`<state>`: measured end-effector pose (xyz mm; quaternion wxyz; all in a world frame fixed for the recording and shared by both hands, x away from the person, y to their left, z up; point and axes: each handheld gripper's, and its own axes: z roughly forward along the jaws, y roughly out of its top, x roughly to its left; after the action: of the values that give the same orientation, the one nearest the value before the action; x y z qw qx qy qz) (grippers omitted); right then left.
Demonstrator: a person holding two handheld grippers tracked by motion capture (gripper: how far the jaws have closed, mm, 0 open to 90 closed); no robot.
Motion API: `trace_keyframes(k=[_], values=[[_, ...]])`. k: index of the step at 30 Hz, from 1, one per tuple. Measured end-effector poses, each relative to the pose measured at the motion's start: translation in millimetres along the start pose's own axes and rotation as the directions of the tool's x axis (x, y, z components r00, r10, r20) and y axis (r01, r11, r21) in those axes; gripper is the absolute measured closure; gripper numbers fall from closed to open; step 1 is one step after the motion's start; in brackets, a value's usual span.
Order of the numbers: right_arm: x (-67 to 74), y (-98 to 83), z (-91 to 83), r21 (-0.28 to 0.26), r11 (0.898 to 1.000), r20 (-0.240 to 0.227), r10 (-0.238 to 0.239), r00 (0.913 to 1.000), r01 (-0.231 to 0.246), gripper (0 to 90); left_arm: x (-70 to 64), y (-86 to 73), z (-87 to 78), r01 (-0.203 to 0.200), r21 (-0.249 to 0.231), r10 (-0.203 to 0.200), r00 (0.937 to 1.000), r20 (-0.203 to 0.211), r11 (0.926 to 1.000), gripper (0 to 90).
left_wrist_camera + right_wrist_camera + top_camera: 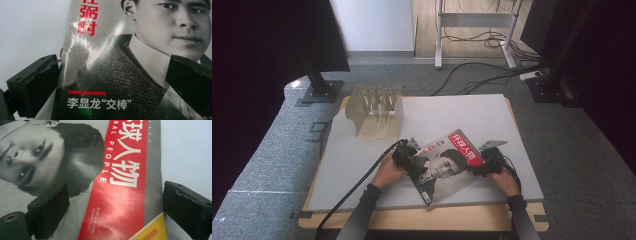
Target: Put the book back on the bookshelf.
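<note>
**Two Grippers at the Edges of a Magazine**

While the magazine (446,167) lay flat on the grey board (362,160), turned at an angle and close to the near edge, both grippers stood at its two sides. At the far left of the board stood a beige rack (377,112), well apart from the magazine. From the bottom of the high view came the left hand (388,171), and its cable (352,192) ran back over the board to the near edge.

The left gripper (408,159) was at the left edge of the magazine. In the left gripper view the jaws were spread wide: one black jaw stood on the board just beside the worn paper edge, and the other stood over the cover, on the white collar of the printed portrait. The left gripper (112,82) held nothing; the cover (110,75) passed between the jaws without being pressed.

The right gripper (488,161) was at the right edge, near the red title band (462,147), with the right hand (507,180) behind it. In the right gripper view its jaws were also released and far from each other. One jaw stood over the portrait, the other over the bare board beside the magazine. The red band (120,190) and a yellow corner (152,232) lay between them. The right gripper (113,202) grasped nothing.
</note>
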<state>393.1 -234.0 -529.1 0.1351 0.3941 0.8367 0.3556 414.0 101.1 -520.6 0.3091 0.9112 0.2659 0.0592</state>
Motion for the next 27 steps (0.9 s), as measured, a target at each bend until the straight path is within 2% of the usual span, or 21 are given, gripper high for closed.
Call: trace_keyframes(k=[4, 7, 12, 15, 19, 21, 22, 24, 27], values=[[11.1, -5.5, -3.6, -0.006, 1.000, -0.012, -0.016, 0.9998, 0.016, 7.3, -10.0, -12.8, -7.4, 0.004, -0.015, -0.004, 1.0000, 0.001, 0.9999, 0.0], [12.7, -4.8, -6.7, 0.005, 1.000, -0.015, -0.015, 0.9998, 0.015, 8.5, -13.6, -15.6, -9.8, 0.002, -0.012, -0.002, 1.0000, 0.002, 0.9999, 0.0], [17.8, -8.0, -27.5, -0.011, 1.000, 0.022, -0.023, 0.9995, 0.024, 7.2, -17.5, -17.2, -11.3, 0.001, -0.004, -0.001, 1.0000, 0.001, 1.0000, 0.0], [20.5, -15.4, -37.8, -0.002, 1.000, 0.035, -0.026, 0.9990, 0.026, 7.7, -21.1, -18.5, -12.0, 0.005, -0.005, -0.005, 1.0000, -0.004, 1.0000, 0.0], [24.0, -28.9, -42.9, 0.025, 0.999, 0.047, -0.038, 0.9982, 0.037, 5.8, -25.7, -20.7, -14.5, -0.007, 0.006, 0.007, 0.9999, 0.007, 1.0000, 0.0], [25.2, -36.6, -43.6, 0.037, 0.998, 0.052, -0.045, 0.9977, 0.043, 3.9, -23.1, -20.7, -17.5, -0.010, 0.013, 0.009, 0.9995, 0.029, 0.9999, 0.0], [25.3, -38.2, -44.0, 0.033, 0.999, 0.052, -0.043, 0.9977, 0.041, 3.6, -20.0, -20.4, -20.5, -0.009, 0.005, 0.009, 0.9996, 0.025, 0.9999, 0.0], [26.2, -40.3, -44.5, 0.031, 0.999, 0.056, -0.045, 0.9974, 0.043, 3.3, -11.3, -19.4, -28.2, -0.007, -0.010, 0.007, 0.9997, -0.024, 0.9999, 0.0], [26.9, -41.4, -44.4, 0.036, 0.998, 0.061, -0.050, 0.9969, 0.048, 3.3, 8.4, -19.4, -41.2, 0.033, -0.034, -0.036, 0.9965, -0.075, 0.9989, 0.0]])
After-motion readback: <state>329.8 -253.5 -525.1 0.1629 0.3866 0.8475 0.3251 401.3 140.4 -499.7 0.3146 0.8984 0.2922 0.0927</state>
